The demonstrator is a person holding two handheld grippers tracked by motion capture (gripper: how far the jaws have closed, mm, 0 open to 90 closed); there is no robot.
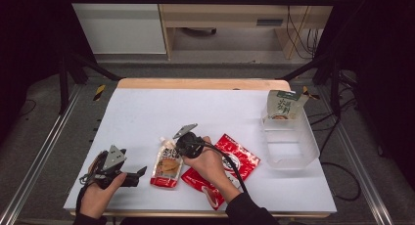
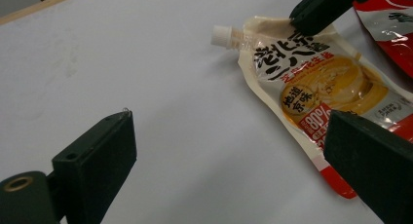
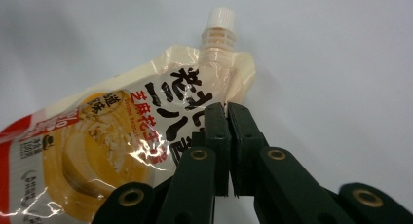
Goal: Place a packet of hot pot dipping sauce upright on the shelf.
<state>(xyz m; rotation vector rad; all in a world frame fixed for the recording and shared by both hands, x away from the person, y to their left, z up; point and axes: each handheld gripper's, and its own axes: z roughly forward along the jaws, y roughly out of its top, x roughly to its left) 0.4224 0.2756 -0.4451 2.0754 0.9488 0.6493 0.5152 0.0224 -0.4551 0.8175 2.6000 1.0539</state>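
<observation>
1. Right gripper (image 3: 228,118) is clamped on the top edge of the spouted sauce pouch (image 1: 167,165), just beside the white cap (image 3: 220,17). The pouch lies flat on the white table (image 1: 147,112), near the front edge, with its right side overlapping the red packet (image 1: 240,161).
2. Left gripper (image 2: 229,151) has its jaws spread wide with nothing between them, and hovers left of the pouch at the table's front left.
3. Risk: the grip looks like it catches only thin film at the seal. Lifted, the heavy filled body is likely to swing and may slide out of the jaws.
4. Risk: the pouch touches the red packet, so a drag sideways may pull that packet along or off the front edge.
5. Risk: the clear bin (image 1: 288,142) at the right already holds a green-topped pouch (image 1: 284,105) leaning at its far end. If the sauce pouch goes there, a sloppy drop may knock that one over or land on the rim.
6. Risk: squeezing close to the spout may stress the neck; the cap looks closed, so a leak seems unlikely.
</observation>
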